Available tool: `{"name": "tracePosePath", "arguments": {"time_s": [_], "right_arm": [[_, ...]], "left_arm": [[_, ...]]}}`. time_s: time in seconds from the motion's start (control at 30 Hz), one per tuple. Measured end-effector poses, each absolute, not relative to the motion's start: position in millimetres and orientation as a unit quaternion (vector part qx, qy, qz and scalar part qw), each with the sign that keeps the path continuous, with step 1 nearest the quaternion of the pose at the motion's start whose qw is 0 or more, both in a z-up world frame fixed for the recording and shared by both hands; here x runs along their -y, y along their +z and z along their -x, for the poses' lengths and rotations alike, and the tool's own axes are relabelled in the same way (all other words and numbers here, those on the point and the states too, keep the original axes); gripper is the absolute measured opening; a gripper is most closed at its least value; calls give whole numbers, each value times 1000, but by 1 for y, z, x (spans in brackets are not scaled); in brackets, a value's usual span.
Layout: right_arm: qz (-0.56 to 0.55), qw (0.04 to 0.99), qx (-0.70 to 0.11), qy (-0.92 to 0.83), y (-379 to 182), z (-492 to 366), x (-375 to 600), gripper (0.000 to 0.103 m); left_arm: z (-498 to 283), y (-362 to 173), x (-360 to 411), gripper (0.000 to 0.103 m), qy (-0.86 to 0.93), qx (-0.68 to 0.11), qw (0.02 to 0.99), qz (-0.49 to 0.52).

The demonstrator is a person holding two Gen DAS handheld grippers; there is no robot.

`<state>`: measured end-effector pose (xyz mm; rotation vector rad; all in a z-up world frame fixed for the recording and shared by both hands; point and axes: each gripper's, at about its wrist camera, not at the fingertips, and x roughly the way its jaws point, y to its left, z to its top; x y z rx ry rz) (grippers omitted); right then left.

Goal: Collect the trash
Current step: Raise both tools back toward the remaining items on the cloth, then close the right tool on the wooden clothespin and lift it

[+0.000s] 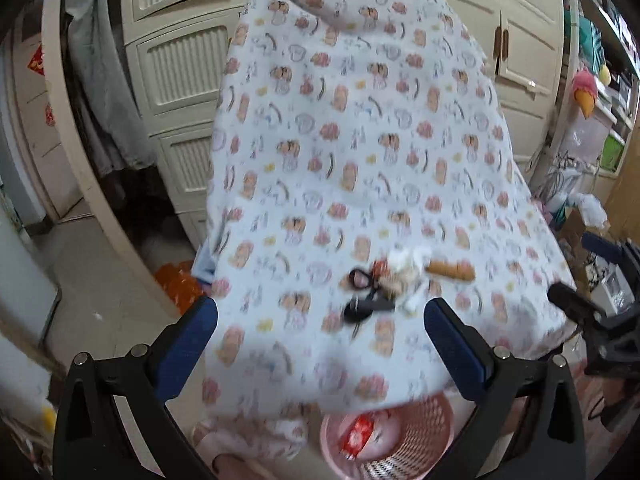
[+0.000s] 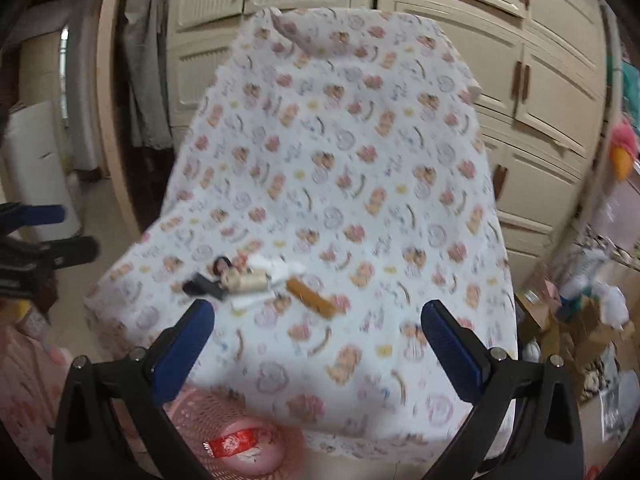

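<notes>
- Left gripper (image 1: 320, 320): angled down over the near end of the patterned cloth (image 1: 360, 140); blue-padded fingers (image 1: 188, 344) spread wide, nothing between them.
- Right gripper (image 2: 318, 326): same downward tilt over the cloth's near end, to the right of the left gripper; jaws wide apart and empty. Its black frame also shows at the right edge of the left wrist view.
- Patterned cloth: covers the table; landmark for all items below.
- Trash cluster, near end of the cloth, just beyond both grippers' fingertips:
  - crumpled white tissue (image 2: 280, 268), at the cluster's middle;
  - brown stick-shaped item (image 2: 314, 298), lying flat, long axis slanting from far-left to near-right in the right wrist view; just right of the tissue;
  - pale cylindrical piece (image 2: 248, 280), on its side, touching the tissue's left;
  - black scissors (image 1: 366, 296), lying flat, handles to the far side, left of the tissue.
- Pink basket (image 1: 416, 440): on the floor below the cloth's near edge; contains a red-and-white wrapper (image 2: 234, 442).
</notes>
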<state>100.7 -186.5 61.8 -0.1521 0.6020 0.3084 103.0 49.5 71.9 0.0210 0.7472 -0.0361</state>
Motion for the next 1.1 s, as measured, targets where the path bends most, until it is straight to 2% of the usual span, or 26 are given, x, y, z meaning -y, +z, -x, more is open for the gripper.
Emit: {"name": "tracePosePath", "arguments": {"time_s": [0.1,0.17,0.23,0.27,0.33,0.37,0.43,0.47,0.7,1.07,1.1], "right_arm": [[74,939,-295,162,64,-110,192,103],[81,941,-292,151,56,-115,194,103],[73,941,-299,140,41,-122,199,103],[64,939,-308,138,35,-126,201,103],[58,933,-327,141,25,-136,197,103],[66,931,-327,150,24,-138,192,103],[99,930,-313,165,24,-138,177,103],[111,930,-306,167,24,-138,172,103],[88,920,-339,173,12,-147,169,103],[3,918,-375,129,8,-172,206,103],[0,918,-375,126,8,-172,208,103]], "left_arm": [[-124,62,-53,102,-20,-382,924,11],[-133,49,-55,96,-26,-392,920,15],[-141,34,-57,80,-32,-405,914,17],[-144,26,-59,76,-36,-412,910,29],[-149,11,-64,61,-36,-427,901,67],[-151,6,-66,57,-40,-431,897,85],[-158,-1,-64,43,-46,-441,890,109],[-161,-2,-61,40,-52,-439,890,109],[-178,-18,-26,39,-63,-448,891,33],[-192,-44,-4,41,-51,-473,880,10],[-192,-44,-5,38,-49,-470,881,12]]}}
